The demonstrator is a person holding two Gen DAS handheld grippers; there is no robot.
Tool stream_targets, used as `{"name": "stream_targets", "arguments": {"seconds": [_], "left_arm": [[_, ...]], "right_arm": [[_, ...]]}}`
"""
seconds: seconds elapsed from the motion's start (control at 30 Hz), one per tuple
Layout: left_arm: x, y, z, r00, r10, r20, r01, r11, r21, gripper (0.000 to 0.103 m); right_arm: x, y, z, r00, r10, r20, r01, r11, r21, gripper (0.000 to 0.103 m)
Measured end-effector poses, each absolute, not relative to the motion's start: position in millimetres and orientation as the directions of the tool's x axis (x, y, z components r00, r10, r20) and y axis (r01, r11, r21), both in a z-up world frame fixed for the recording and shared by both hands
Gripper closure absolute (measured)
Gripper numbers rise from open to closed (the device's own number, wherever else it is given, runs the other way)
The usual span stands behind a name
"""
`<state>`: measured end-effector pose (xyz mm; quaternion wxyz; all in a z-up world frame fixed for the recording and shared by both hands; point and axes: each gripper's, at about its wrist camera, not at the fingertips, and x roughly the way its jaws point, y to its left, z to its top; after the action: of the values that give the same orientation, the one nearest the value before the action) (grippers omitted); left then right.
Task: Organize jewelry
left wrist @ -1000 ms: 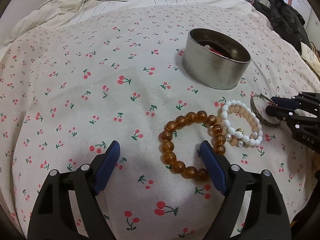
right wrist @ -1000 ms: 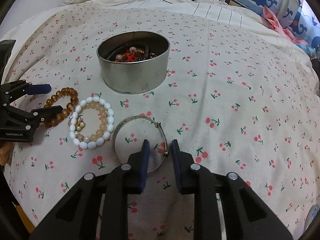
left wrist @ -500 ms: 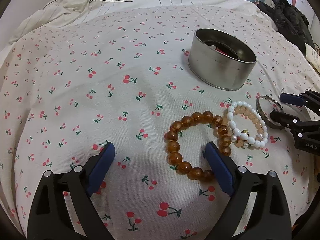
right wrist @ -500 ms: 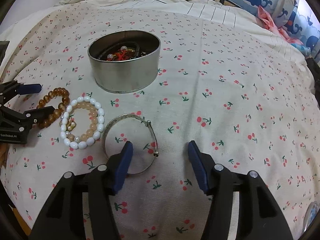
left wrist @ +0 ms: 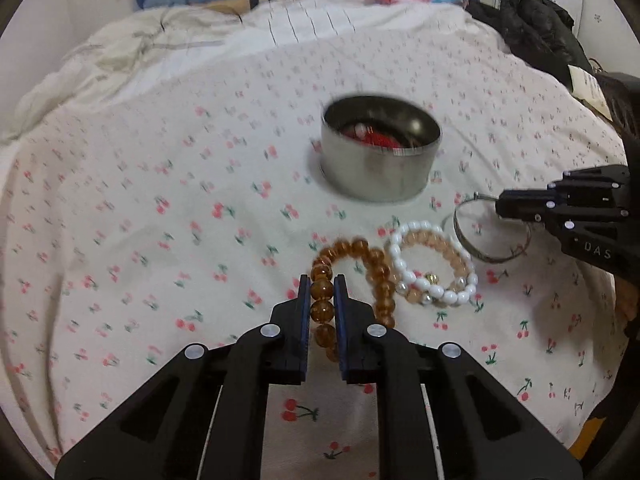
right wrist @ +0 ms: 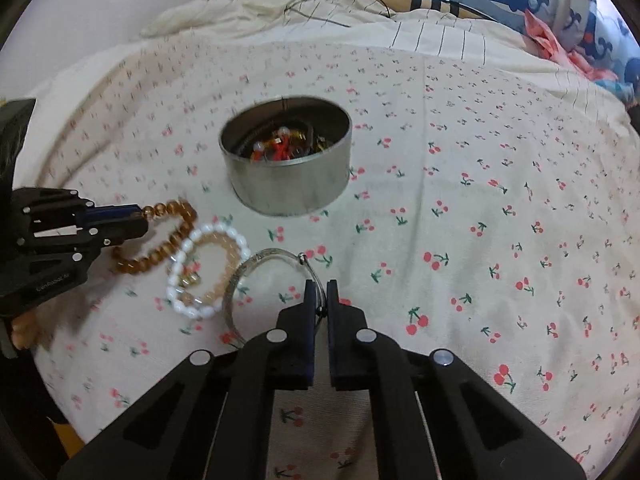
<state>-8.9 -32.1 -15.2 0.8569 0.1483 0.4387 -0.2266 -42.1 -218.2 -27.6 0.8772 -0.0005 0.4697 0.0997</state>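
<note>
On a cherry-print bedspread, a round tin already holding trinkets sits just beyond three bracelets lying side by side. Nearest the left gripper, the amber bracelet looks light and floppy, its smooth beads likely slippery, so a pinch across one bead suits it; that gripper is nearly closed on a bead. Between the others, untouched, lies the white bracelet. Thin, stiff and probably slick, the bangle is best taken by its rim, where the right gripper pinches it, almost shut.
</note>
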Motion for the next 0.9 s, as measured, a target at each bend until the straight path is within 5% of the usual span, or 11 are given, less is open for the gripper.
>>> {"name": "stream_targets", "arguments": {"seconds": [0.6, 0.9], "left_arm": [[15.8, -46.4, 68.2, 0.635, -0.423, -0.647, 0.52, 0.853, -0.046, 0.093], [49.9, -79.1, 60.9, 0.57, -0.519, -0.636, 0.543, 0.82, -0.182, 0.093]], "right_arm": [[-37.2, -227.9, 28.6, 0.677, 0.158, -0.719, -0.129, 0.987, 0.094, 0.097], [-18.4, -240.7, 33.9, 0.702, 0.111, -0.704, -0.095, 0.994, 0.062, 0.097]]}}
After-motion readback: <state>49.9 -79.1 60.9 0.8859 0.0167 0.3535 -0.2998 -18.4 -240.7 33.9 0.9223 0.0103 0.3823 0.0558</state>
